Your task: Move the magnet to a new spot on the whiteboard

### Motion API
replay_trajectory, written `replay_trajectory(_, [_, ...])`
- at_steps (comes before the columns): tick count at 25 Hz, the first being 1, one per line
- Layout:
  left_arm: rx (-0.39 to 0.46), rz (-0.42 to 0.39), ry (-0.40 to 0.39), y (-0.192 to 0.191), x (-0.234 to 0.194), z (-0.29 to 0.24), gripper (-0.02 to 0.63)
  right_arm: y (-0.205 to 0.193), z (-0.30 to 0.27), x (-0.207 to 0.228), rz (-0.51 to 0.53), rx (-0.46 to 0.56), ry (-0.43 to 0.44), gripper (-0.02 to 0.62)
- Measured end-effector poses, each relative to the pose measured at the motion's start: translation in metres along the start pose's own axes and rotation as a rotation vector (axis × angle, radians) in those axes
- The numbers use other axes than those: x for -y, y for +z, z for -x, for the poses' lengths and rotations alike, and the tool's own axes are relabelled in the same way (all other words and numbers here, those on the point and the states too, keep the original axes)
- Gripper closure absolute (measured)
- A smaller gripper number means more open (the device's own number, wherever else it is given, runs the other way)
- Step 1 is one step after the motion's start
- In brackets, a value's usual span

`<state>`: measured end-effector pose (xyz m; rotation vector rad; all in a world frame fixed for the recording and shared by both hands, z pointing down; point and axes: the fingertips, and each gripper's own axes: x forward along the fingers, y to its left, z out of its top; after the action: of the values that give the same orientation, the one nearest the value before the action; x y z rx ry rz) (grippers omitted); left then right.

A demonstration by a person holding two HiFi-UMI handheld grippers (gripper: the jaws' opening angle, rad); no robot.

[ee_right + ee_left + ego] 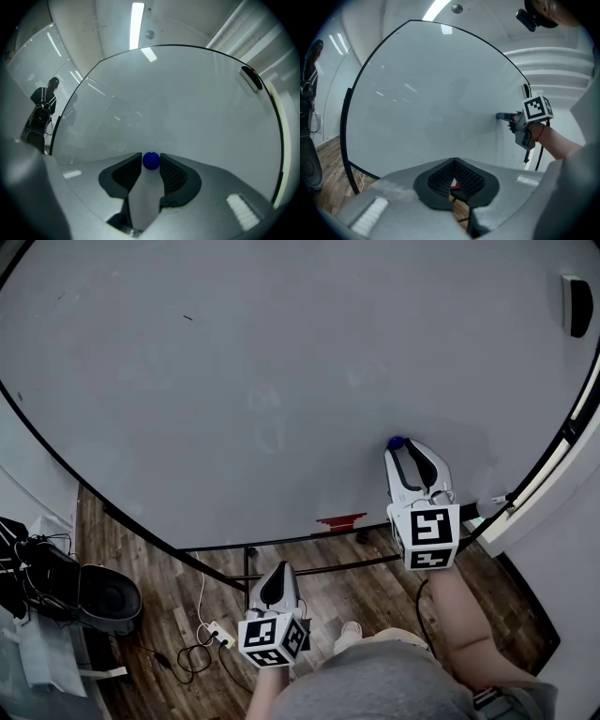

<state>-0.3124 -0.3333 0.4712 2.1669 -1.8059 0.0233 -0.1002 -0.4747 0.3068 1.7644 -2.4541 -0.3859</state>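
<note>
Blue and round, the magnet (151, 160) is seen on the whiteboard (281, 362), lodged between the fingertips of the right gripper (151, 164). The two ribbed pads (172, 174) are held apart, one just beside each flank of the magnet, and the bare board is seen behind them in the gap. No firm clamping is shown; whether either pad already touches the magnet cannot be settled from these views. Beyond the fingertips only blank board surface is found, with a dark eraser-like block (251, 77) well off to the upper right of the fingers.

The left gripper (453, 161) is held low and away from the board, over the wooden floor (375, 587). Its fingertips are brought together with nothing caught between them; through the small gap below the tips a red object (454, 186) is glimpsed, far behind and not held.

The step in hand is judged to be the taking of the magnet: the fingers are set astride it but the grip is not yet made. For the next move, the pads would need to be closed squarely on the rounded sides, which could slip, and the magnet would then have to be pulled or slid free of the board's hold. After that, a bare patch away from the fingers' present place would be chosen, the magnet pressed flat there, and the fingers parted.
</note>
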Motion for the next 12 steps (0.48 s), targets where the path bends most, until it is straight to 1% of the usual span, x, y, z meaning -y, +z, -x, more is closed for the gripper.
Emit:
replay_trajectory(4, [0.002,-0.004,-0.003,0.0012,-0.0021,-0.0047,0.602,0.0013,0.0006,0.0017,0.017,0.013,-0.020,0.469])
replay_trajectory(12, [0.008,0.001,0.005,0.0029,-0.0044,-0.0080,0.601,-0.0005,-0.0061,0.0004,0.009,0.004,-0.015,0.465])
